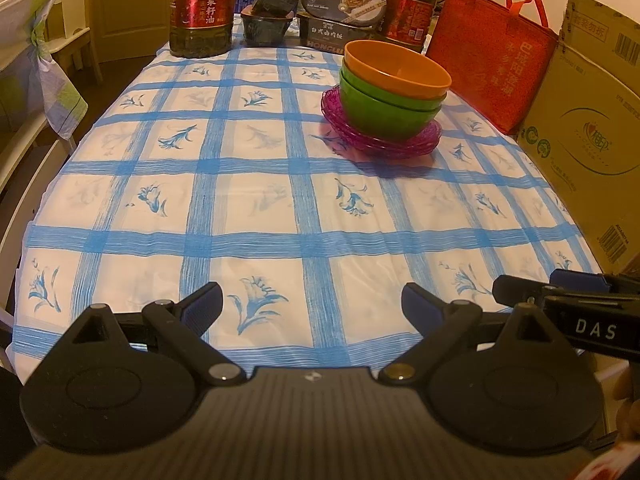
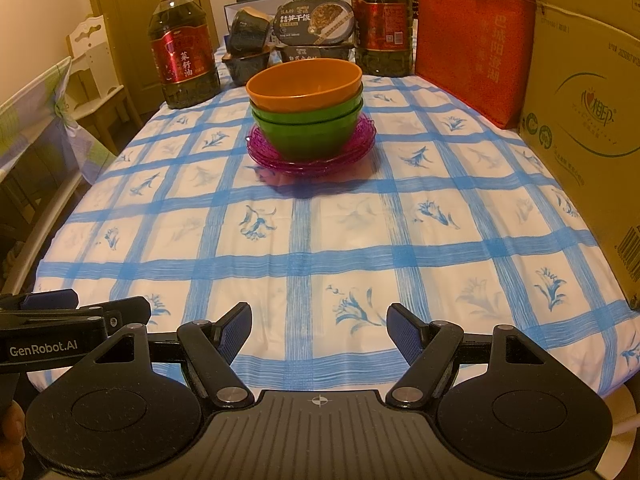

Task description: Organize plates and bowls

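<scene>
An orange bowl [image 1: 396,70] sits nested in green bowls [image 1: 386,114], which stand on a stack of purple translucent plates [image 1: 380,142] at the far middle of the table. The same stack shows in the right wrist view: orange bowl [image 2: 304,82], green bowls [image 2: 312,132], purple plates [image 2: 312,160]. My left gripper [image 1: 312,304] is open and empty over the near table edge. My right gripper [image 2: 319,328] is open and empty beside it, also far from the stack. Each gripper shows at the edge of the other's view: the right one [image 1: 560,292], the left one [image 2: 76,308].
A blue-checked tablecloth [image 2: 320,240] covers the table. At the back stand two oil bottles [image 2: 182,64] [image 2: 382,20] and food boxes [image 2: 314,20]. A red bag [image 2: 476,40] and a cardboard box [image 2: 584,120] line the right side. A chair [image 1: 40,80] stands at the left.
</scene>
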Demonstrator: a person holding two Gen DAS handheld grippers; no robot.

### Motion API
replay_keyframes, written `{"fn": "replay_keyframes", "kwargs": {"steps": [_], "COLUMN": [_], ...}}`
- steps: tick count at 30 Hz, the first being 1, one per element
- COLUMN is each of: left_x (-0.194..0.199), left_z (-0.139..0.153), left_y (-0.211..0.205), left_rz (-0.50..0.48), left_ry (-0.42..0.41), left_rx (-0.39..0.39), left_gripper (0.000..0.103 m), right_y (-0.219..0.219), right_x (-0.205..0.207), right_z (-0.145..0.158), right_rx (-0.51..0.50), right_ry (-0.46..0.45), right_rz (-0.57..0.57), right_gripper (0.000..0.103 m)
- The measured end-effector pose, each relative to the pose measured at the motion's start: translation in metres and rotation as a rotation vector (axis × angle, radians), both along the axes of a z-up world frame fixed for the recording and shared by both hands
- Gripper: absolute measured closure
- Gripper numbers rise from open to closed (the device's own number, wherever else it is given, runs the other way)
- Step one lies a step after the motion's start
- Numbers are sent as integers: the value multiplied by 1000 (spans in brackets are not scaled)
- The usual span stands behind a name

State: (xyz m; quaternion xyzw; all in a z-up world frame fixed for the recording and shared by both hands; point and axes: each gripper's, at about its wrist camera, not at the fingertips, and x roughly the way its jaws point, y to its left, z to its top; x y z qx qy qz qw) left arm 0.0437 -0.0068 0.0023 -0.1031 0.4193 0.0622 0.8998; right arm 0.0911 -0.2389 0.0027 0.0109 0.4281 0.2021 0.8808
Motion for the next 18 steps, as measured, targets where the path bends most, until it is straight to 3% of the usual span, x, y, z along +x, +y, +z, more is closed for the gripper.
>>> {"fn": "replay_keyframes", "kwargs": {"steps": [18], "left_x": [4], "left_z": [2], "left_y": [-2], "left_rz": [-4], "left_ry": [-1], "left_rx": [4], "left_gripper": [7], "right_y": [0], "right_x": [2], "right_z": [1], "right_rx": [-2], "right_ry": [1], "right_rz": [1], "right_gripper": [29]}}
